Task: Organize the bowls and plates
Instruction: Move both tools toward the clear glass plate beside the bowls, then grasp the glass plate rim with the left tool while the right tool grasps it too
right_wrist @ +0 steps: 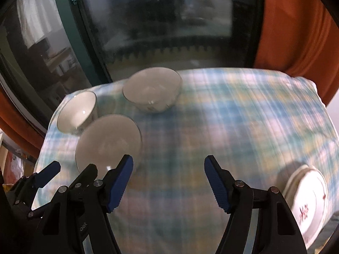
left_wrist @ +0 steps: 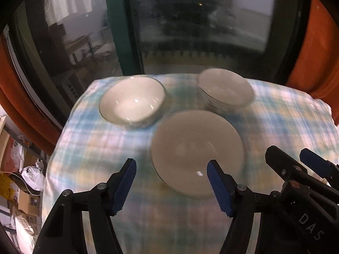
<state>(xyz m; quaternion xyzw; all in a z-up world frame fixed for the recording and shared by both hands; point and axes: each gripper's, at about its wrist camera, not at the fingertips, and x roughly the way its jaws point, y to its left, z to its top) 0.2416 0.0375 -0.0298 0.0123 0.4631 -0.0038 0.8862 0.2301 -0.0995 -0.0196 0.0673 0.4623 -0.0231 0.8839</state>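
Through the left wrist view we are seeing a counter under a blue checked cloth standing before a glass door and orange curtains, with two white bowls at the back and a third bowl lying just ahead of the left gripper, whose jaws are standing released around nothing. Through the right wrist view we are seeing the right gripper hanging over bare cloth, jaws released and empty, the bowls to its left and stacked plates sitting at the counter's right edge.
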